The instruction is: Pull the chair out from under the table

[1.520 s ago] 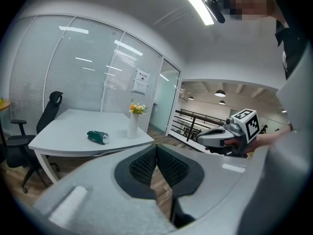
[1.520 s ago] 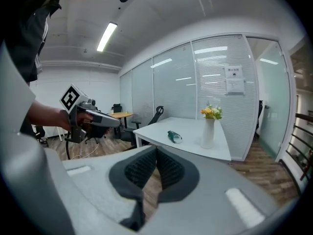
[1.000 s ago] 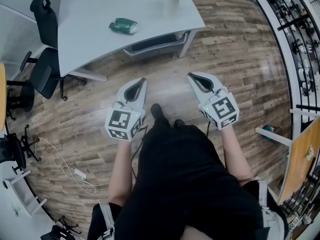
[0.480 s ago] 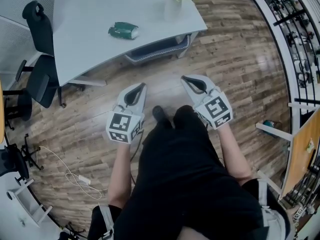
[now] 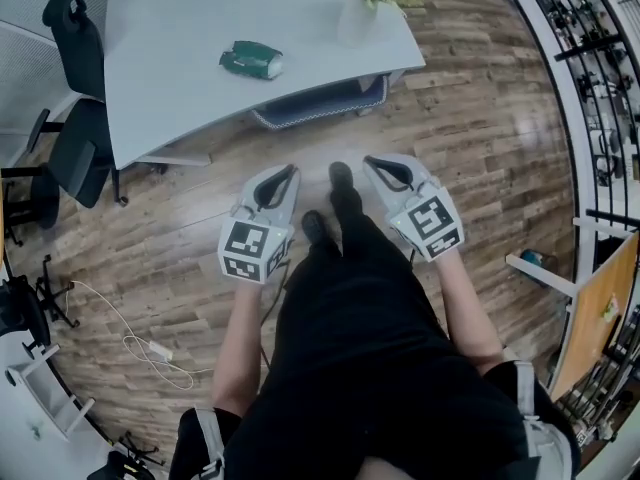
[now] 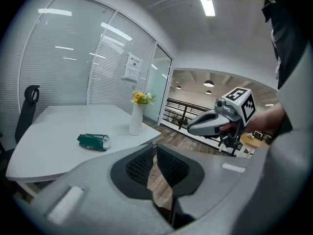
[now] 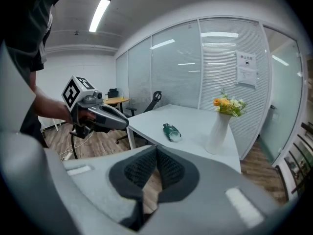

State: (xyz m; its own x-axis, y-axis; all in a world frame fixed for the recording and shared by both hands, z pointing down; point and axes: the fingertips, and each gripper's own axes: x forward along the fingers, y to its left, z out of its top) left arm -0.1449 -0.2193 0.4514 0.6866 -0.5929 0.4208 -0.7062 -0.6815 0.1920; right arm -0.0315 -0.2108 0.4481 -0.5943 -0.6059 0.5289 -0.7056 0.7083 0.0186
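Note:
The chair (image 5: pixel 320 100), with a blue-grey mesh back, is tucked under the near edge of the pale grey table (image 5: pixel 180 98). Only its back rim shows in the head view. My left gripper (image 5: pixel 287 171) and right gripper (image 5: pixel 371 161) hover side by side over the wooden floor, a short way in front of the chair and pointing toward it. Both are shut with nothing between the pads. In the left gripper view the jaws (image 6: pixel 155 147) meet in front of the table (image 6: pixel 44 146). In the right gripper view the jaws (image 7: pixel 156 150) also meet. The chair does not show in either gripper view.
A green bundle (image 5: pixel 252 59) and a white vase of flowers (image 5: pixel 360 13) stand on the table. A black office chair (image 5: pixel 75 88) sits at the table's left side. A white cable (image 5: pixel 140 343) lies on the floor at left. The person's shoe (image 5: pixel 340 180) is between the grippers.
Both grippers have moved forward and a little down toward the table and chair. The person has stepped closer, with one foot now forward between the grippers.

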